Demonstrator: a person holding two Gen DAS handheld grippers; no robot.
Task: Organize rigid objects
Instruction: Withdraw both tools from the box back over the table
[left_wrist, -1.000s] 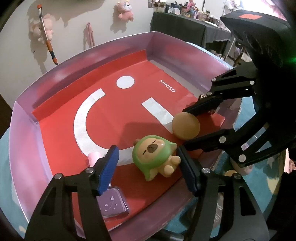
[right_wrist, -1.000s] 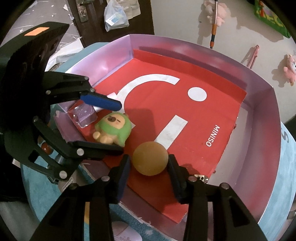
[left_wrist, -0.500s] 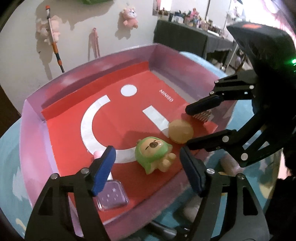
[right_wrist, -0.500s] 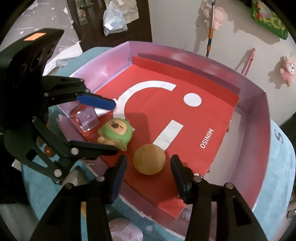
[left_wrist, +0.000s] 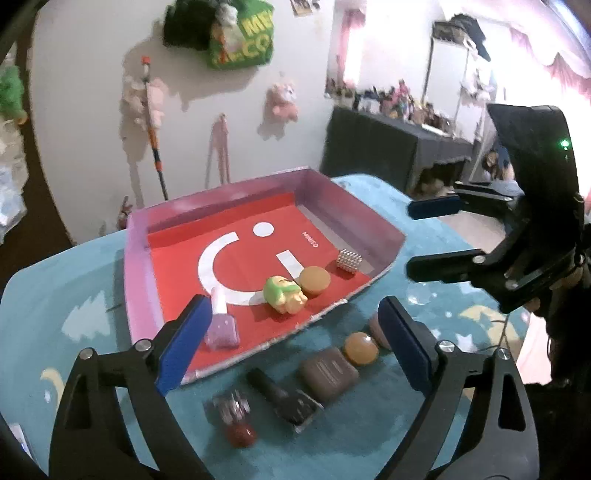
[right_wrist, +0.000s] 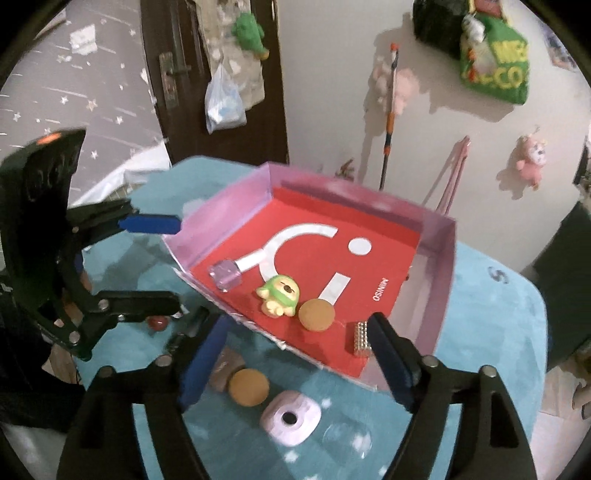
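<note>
A pink-walled box (left_wrist: 136, 266) with a red floor holds a green animal toy (left_wrist: 284, 293), a brown ball (left_wrist: 314, 280), a silver bead cube (left_wrist: 348, 260) and a purple nail polish bottle (left_wrist: 221, 325). My left gripper (left_wrist: 291, 347) hangs above the box's near edge, jaws opening, nothing between them. My right gripper (left_wrist: 424, 236) is to the right of the box, jaws also opening and empty. In the right wrist view the toy (right_wrist: 279, 291) and ball (right_wrist: 316, 314) lie side by side beyond my right gripper (right_wrist: 297, 362).
On the teal tablecloth in front of the box lie a red-capped bottle (left_wrist: 236, 421), a dark bottle (left_wrist: 284, 398), a brown case (left_wrist: 328, 373), an orange-brown ball (left_wrist: 361, 347) and a pink case with a hole (right_wrist: 290, 417). A wall with hung toys stands behind.
Both grippers have risen and drawn back from the box while their jaws spread wider. The green toy and the brown ball stay on the red floor, no longer between the fingers.
</note>
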